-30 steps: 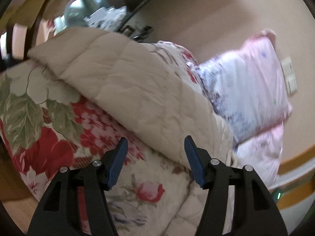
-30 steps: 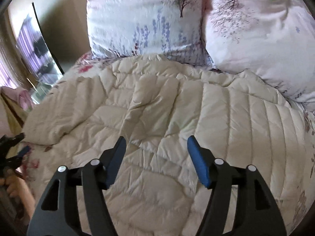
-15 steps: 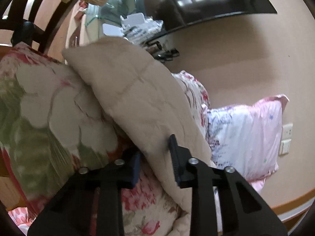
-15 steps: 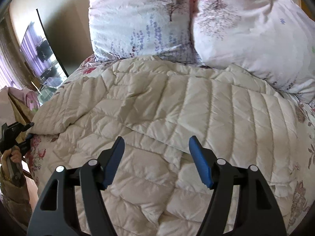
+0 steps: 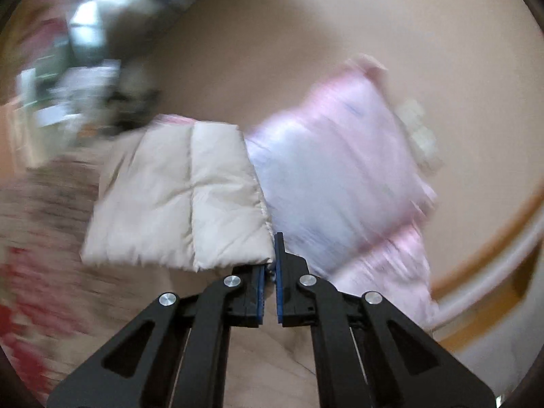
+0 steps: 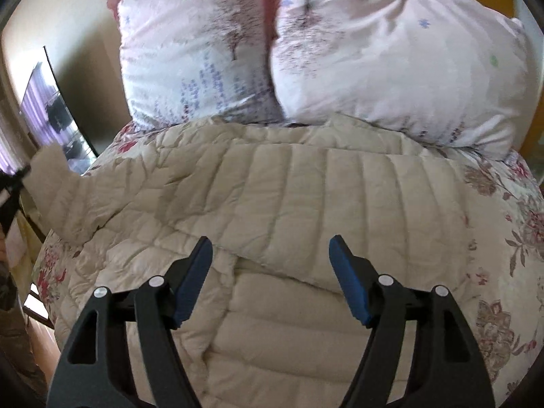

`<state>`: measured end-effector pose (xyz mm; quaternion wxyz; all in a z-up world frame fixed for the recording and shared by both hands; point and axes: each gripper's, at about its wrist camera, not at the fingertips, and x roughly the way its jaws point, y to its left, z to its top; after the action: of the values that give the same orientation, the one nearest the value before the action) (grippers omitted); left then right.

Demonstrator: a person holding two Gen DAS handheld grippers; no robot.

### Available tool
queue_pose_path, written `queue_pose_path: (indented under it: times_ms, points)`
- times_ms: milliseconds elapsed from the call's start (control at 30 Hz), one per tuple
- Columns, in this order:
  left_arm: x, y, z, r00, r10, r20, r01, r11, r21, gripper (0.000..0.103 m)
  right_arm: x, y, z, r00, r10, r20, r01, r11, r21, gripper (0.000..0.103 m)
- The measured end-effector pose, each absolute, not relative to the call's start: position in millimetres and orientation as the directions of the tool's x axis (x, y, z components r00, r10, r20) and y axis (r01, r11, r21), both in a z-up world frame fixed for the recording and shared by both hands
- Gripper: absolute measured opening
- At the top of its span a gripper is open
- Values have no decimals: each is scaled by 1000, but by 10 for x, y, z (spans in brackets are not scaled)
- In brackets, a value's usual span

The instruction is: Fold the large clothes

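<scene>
A cream quilted down coat (image 6: 299,210) lies spread on the floral bedspread (image 6: 503,231). My left gripper (image 5: 270,265) is shut on the coat's sleeve end (image 5: 183,200) and holds it lifted off the bed; that view is blurred by motion. The lifted sleeve (image 6: 54,183) and my left gripper (image 6: 13,183) show at the left edge of the right wrist view. My right gripper (image 6: 270,255) is open and empty, hovering just above the middle of the coat.
Two pale pink printed pillows (image 6: 391,54) stand against the headboard behind the coat, also in the left wrist view (image 5: 343,176). A dark TV screen (image 6: 51,112) hangs on the left wall. A wooden bed frame (image 5: 482,248) curves at the right.
My left gripper has closed on the sleeve end and lifted it, swinging toward the pillows. My right gripper has moved forward over the coat, still open.
</scene>
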<state>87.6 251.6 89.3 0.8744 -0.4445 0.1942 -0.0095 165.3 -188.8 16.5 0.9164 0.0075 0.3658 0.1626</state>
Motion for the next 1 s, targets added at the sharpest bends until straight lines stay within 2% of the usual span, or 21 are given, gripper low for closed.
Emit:
queue_pose_path:
  times_ms: [100,200,333,467,500,533,567,600,633,767,900,1000]
  points:
    - [1173,1862,1010,883,-356,-306,0,652,-758,3,1686,-2019,131,685,287,-669,-261,955,143,71]
    - [1409,1253,940,816,-479,-324,105,673,-732,3,1717,-2136,98,694,266,-669,-221,963,153,71]
    - [1682,491,617,685,-595,-419,172,692,-701,3,1792,-2307,45,695,237,-679,-170,972,165,71]
    - [1844,44,292,561,-617,-552,165,737,-655,9,1851,-2442,1,691,221,-688,-127,974,185,71]
    - [1848,-3,230,527,-631,-570,169,734,-657,18,1857,-2461,-4,690,220,-689,-122,974,189,71]
    - [1830,11,214,510,-645,-569,171,724,-668,39,1861,-2471,-6,689,222,-690,-123,974,191,71]
    - [1769,42,206,506,-657,-559,174,713,-679,51,1857,-2460,-1,689,225,-689,-131,974,187,71]
    - [1728,92,239,515,-661,-546,176,705,-687,72,1845,-2436,8,690,230,-687,-141,973,183,71]
    - [1646,199,302,541,-660,-521,182,697,-694,82,1827,-2391,21,690,240,-683,-162,971,177,71]
    - [1377,746,521,648,-594,-477,147,712,-686,83,1634,-1944,147,704,311,-638,-329,940,95,71]
    - [1360,1150,467,704,-475,-528,9,749,-662,83,1441,-1386,181,711,350,-610,-469,882,-40,71]
    - [1383,1327,310,707,-428,-563,-70,749,-659,83,1313,-922,113,735,317,-599,-514,837,-188,71]
